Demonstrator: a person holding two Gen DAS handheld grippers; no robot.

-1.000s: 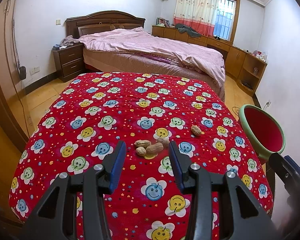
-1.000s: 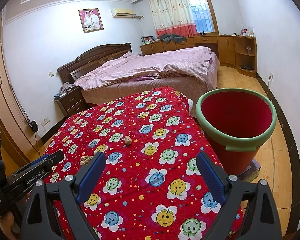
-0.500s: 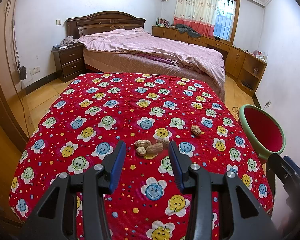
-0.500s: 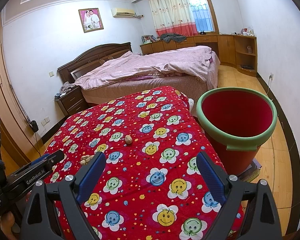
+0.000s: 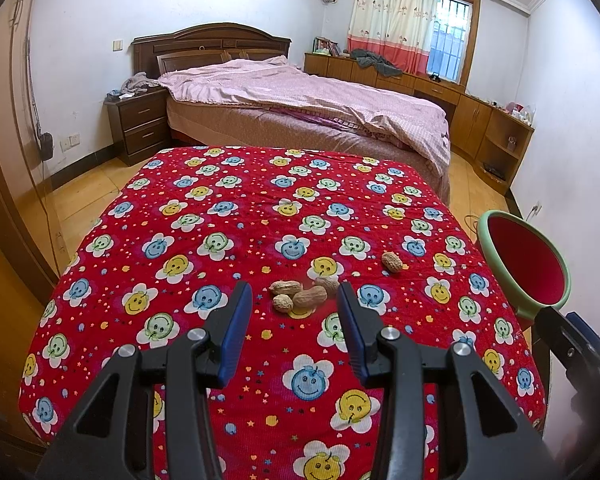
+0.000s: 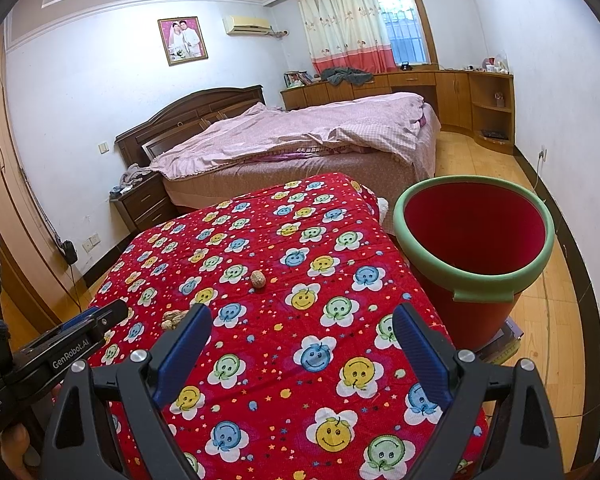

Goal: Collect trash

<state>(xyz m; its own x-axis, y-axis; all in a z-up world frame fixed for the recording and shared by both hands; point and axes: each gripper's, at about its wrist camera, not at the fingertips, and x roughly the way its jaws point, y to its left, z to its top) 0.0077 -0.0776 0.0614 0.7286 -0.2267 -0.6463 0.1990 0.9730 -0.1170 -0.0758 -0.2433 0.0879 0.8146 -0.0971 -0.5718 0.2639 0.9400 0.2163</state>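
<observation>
The step in hand looks like the first pick: the left hand-held gripper (image 5: 294, 316) hovers over the surface (image 5: 180, 240), its jaws partly spread with nothing between them, aimed at the peanut cluster (image 5: 300, 294) just ahead at 12 o'clock. To do it well, I would drop onto one shell at the edge of the pile, not the middle, so the pads close on a single shell and do not scatter its neighbours. Close gently; shells look brittle and light, and the quilted cloth underneath is soft, so pressing down too far may snag fabric. Then carry toward the bin (image 5: 532, 264), which stands off the surface's edge at 3 o'clock.

The right hand-held gripper (image 6: 302, 344) is spread wide and empty, above the near part of the surface with the bin (image 6: 476, 280) at its 1 o'clock.

The trash is peanut shells: tan, ridged, oval. About four lie touching in the cluster; a lone peanut shell (image 5: 392, 262) sits apart at 2 o'clock of them, nearer the bin. The bin is red with a pale green rim, and what shows of its inside is bare.
</observation>
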